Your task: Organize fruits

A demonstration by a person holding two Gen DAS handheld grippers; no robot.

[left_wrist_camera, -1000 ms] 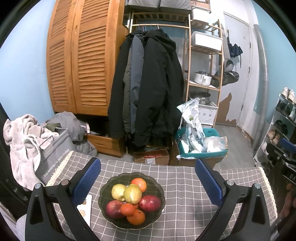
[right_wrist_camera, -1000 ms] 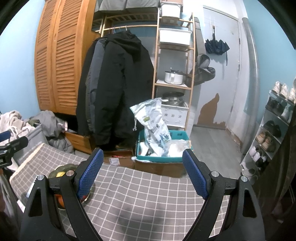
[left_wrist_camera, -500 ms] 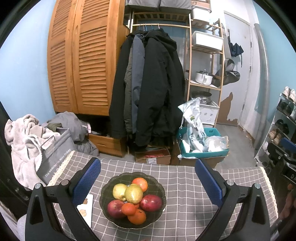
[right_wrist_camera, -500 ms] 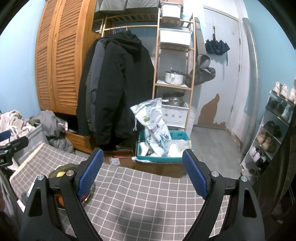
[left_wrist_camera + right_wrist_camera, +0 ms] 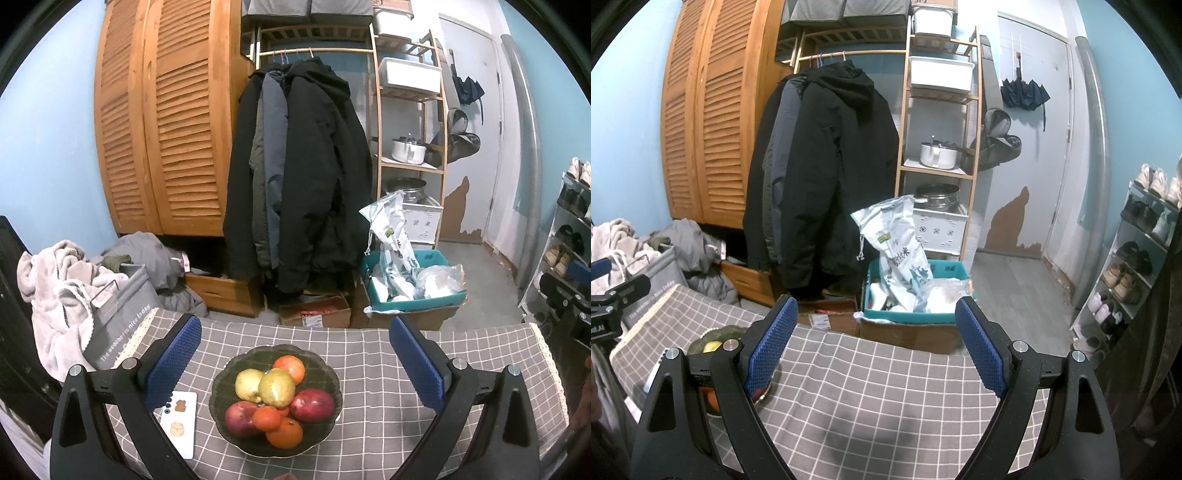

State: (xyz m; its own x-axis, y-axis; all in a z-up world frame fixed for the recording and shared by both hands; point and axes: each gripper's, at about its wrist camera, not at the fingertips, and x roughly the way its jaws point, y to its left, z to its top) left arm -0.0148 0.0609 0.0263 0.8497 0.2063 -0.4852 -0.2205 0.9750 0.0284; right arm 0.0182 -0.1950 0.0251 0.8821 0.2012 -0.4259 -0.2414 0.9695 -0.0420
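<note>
A dark glass bowl [image 5: 226, 373] sits on the grey checked tablecloth [image 5: 369, 424] in the left wrist view. It holds two yellow-green pears [image 5: 276, 387], two red apples [image 5: 312, 405] and several oranges [image 5: 284, 435]. My left gripper [image 5: 294, 332] hangs open above and just behind the bowl, nothing between its blue pads. In the right wrist view my right gripper [image 5: 874, 314] is open over bare cloth [image 5: 871, 398], well to the right of the bowl [image 5: 713, 334], which its left finger [image 5: 768, 347] partly hides.
A white phone [image 5: 179, 422] lies left of the bowl. A grey bag [image 5: 118, 325] and heaped clothes [image 5: 55, 280] crowd the table's left edge. Beyond the far edge are hanging coats [image 5: 295, 177], a teal crate [image 5: 410, 291] and cardboard boxes [image 5: 314, 314] on the floor.
</note>
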